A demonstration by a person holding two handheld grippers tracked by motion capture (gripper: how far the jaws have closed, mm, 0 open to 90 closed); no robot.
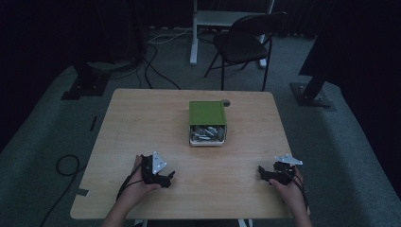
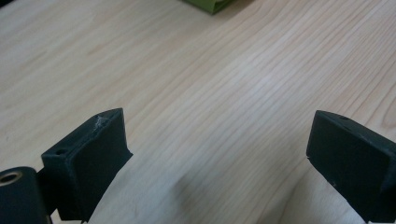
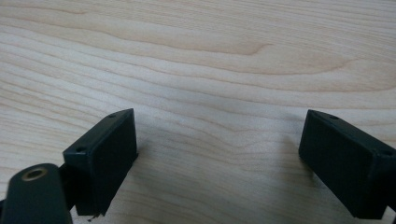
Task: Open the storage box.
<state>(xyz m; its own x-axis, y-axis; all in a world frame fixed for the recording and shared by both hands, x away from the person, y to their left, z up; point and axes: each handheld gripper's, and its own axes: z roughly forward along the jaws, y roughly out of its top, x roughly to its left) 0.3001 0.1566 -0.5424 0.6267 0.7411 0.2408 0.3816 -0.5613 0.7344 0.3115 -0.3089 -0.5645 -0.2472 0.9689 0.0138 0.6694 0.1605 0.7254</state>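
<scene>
Right now the green box [image 1: 207,112] sits near the middle of the wooden table [image 1: 142,123], a little toward the far edge, with its green lid slid back so that the near end stands open. In that open end I can see a heap of small metal parts [image 1: 207,134], grey and shiny, though they are too small for me to tell what they are. A small dark round thing [image 1: 226,102] lies at the box's far right corner, touching or just beside it; I cannot tell which.

My left claw [image 1: 169,176] rests low over the near left part of the table, well apart from the box, its jaws spread wide with bare wood between them. In the left gripper view a corner of the green box [image 2: 215,4] peeks in at the top edge, far ahead of my jaws.

My right claw [image 1: 261,171] lies over the near right part of the table, also well apart from the box. Its jaws are spread wide too and hold nothing; in the right gripper view plain wood grain runs across between them.

Beyond the table a dark folding chair [image 1: 243,42] stands on the grey floor.
</scene>
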